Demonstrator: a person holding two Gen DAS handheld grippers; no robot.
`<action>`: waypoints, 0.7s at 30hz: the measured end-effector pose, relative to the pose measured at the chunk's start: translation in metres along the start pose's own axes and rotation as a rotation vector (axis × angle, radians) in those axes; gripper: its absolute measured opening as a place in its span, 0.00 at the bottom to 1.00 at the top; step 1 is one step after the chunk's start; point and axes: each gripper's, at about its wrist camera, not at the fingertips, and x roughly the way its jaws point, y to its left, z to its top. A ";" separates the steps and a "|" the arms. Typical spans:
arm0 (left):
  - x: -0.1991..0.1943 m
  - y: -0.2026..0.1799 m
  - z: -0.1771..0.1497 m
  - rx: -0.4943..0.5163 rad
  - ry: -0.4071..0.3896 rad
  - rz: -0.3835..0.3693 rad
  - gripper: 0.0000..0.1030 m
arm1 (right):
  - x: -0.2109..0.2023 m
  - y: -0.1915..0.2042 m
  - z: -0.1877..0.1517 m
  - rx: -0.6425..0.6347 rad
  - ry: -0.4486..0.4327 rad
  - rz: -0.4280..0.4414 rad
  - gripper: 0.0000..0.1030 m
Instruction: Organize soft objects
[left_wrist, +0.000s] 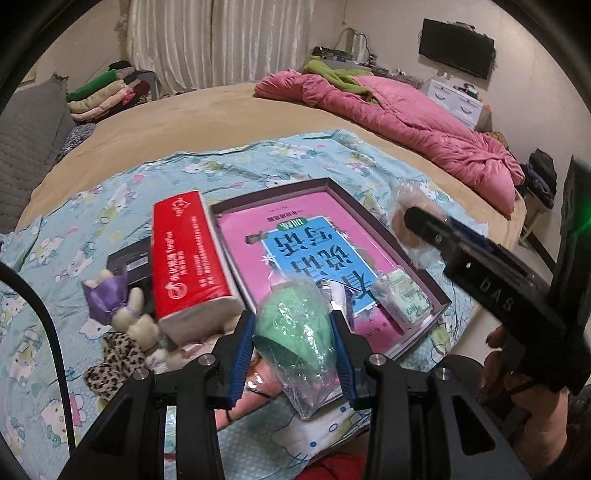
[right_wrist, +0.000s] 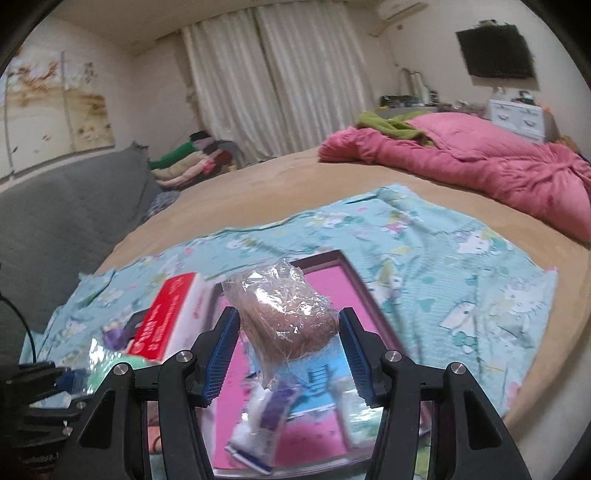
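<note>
Left gripper (left_wrist: 293, 341): closed onto the green sponge (left_wrist: 295, 328) in its clear wrapper, the blue pads pressing both sides; the sponge is lifted just above the near edge of the tray (left_wrist: 436, 295).
Right gripper (right_wrist: 288, 350): jaws look a little wider than the brown sponge (right_wrist: 288, 317), also wrapped, which sits between them; whether the pads truly pinch it I cannot tell.
Ahead of the left gripper: the tray with a pink-and-blue book and a small wrapped pack (left_wrist: 402, 299).
To its left: red tissue pack (left_wrist: 192, 258), plush toy (left_wrist: 125, 310), all on the bed.
Step in hand, as I judge it: carry both sponges to the tray.
Doing it well: squeeze lightly, since the foam will deform and the film is slippery; lower each sponge flat onto bare book before releasing; keep the two grippers from crossing.
</note>
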 end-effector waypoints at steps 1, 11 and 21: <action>0.003 -0.002 0.000 0.003 0.005 -0.002 0.39 | 0.000 -0.003 0.001 0.008 -0.002 -0.005 0.56; 0.027 -0.032 0.006 0.045 0.045 -0.042 0.39 | 0.001 -0.034 0.002 0.084 -0.007 -0.059 0.55; 0.064 -0.055 0.010 0.059 0.110 -0.091 0.39 | 0.006 -0.040 0.001 0.060 0.003 -0.091 0.56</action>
